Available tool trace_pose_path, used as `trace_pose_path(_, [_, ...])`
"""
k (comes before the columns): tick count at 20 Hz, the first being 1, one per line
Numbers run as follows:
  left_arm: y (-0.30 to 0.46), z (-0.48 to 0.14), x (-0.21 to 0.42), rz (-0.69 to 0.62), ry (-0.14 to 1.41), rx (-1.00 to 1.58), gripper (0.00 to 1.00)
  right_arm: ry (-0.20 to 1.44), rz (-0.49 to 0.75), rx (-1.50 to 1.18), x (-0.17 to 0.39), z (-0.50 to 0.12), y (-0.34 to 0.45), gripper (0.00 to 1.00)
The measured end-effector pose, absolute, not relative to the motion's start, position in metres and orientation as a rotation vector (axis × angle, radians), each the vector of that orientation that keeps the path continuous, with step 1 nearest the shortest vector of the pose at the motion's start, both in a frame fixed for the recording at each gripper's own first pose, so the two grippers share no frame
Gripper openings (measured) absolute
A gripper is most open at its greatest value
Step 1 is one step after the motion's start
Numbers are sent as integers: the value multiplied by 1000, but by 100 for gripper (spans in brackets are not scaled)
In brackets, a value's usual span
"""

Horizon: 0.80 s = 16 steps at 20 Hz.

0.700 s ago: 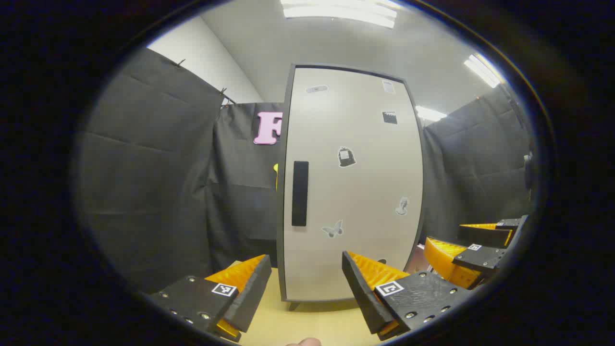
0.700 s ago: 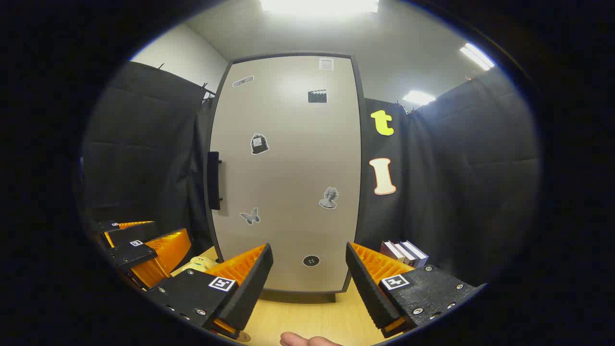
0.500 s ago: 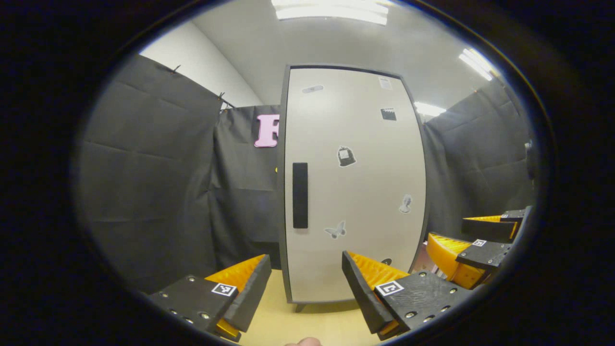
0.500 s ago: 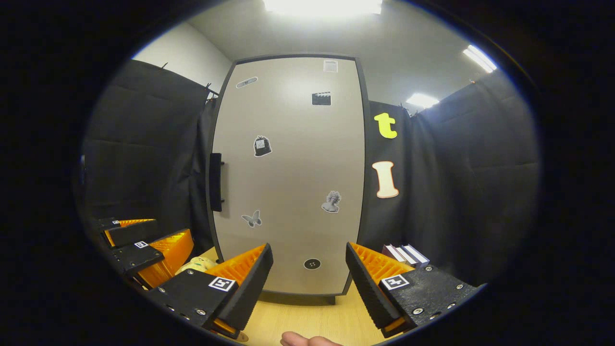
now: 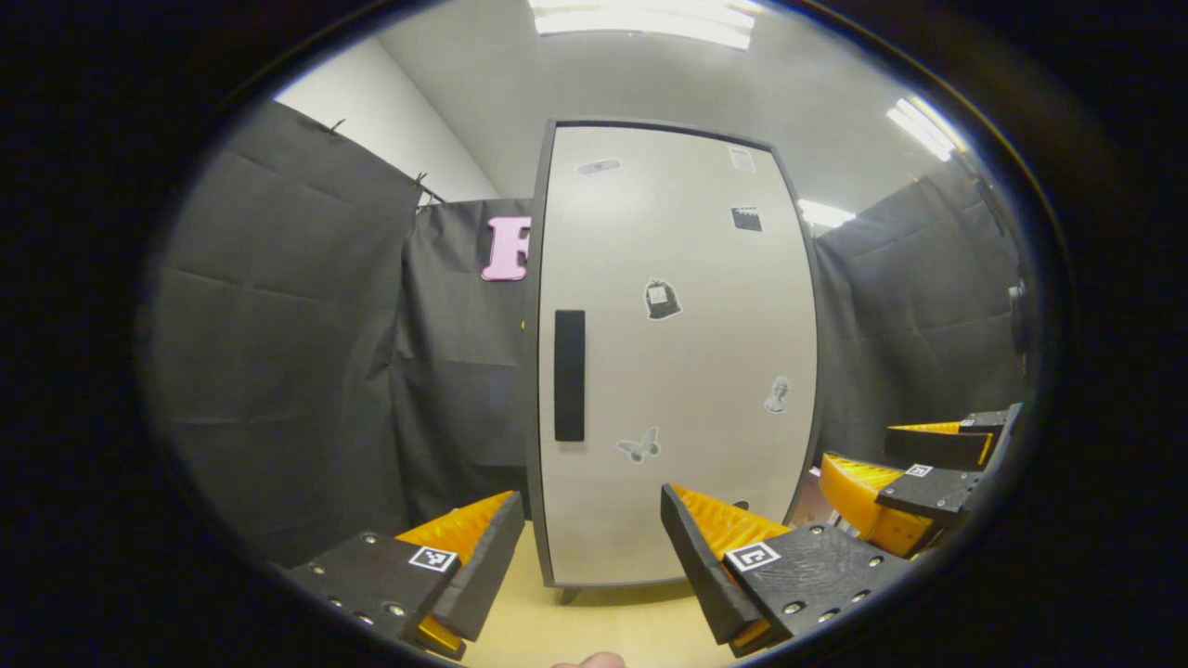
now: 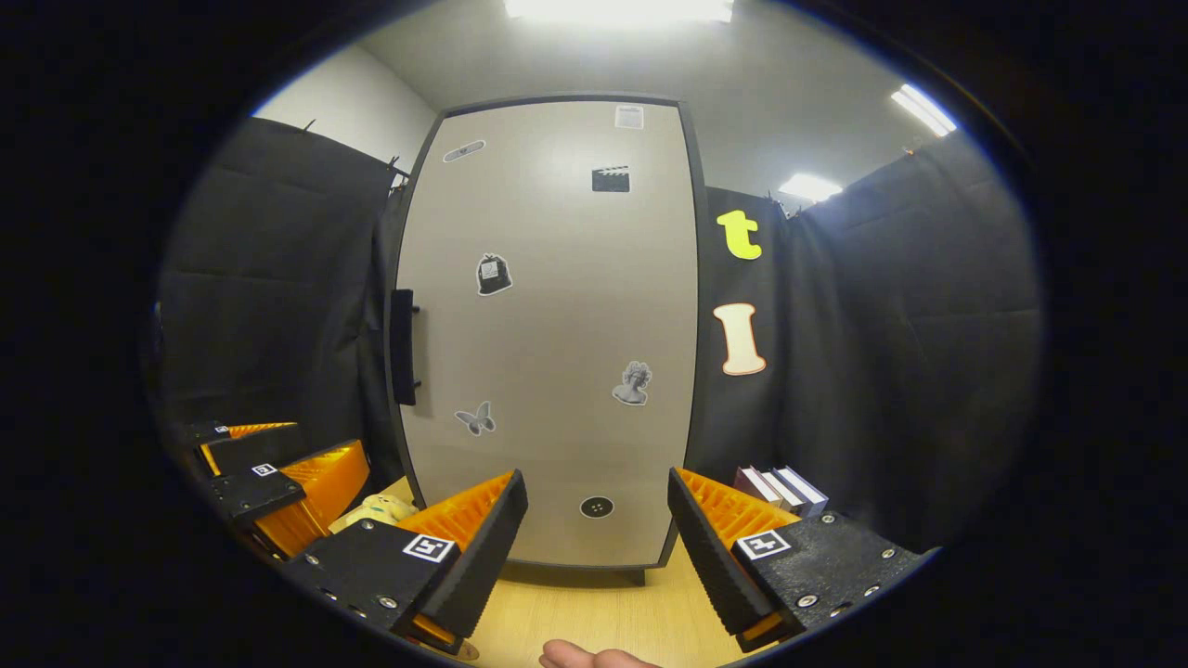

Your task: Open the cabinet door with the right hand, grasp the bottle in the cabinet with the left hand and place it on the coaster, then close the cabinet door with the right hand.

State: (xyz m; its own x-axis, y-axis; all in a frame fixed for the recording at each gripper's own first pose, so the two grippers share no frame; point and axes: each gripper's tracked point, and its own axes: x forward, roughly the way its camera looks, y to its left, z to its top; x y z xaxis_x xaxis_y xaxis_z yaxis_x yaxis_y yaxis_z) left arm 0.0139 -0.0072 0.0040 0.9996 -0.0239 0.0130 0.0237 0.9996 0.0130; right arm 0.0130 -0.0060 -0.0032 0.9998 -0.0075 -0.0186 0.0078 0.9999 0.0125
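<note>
Cabinet door (image 6: 557, 325) closed; left tongs (image 5: 587, 547) and right tongs (image 6: 596, 543) level before it, both released.

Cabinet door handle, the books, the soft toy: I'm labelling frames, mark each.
Door handle (image 5: 569, 375), left gripper view, mid bar.
Books (image 6: 782, 489), right gripper view, top edges.
Soft toy (image 6: 379, 508), right gripper view, its body.

Both views sit low over the desk (image 6: 594, 612), facing the closed cabinet door (image 5: 687, 371) from near, the left gripper view left of the right gripper view; the door (image 6: 557, 325) is shared.
</note>
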Motion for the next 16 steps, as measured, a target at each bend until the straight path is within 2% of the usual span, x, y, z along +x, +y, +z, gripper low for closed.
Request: trace_pose_path(16, [-14, 15, 14, -77, -45, 19, 89, 16, -12, 0, 23, 0, -3, 94])
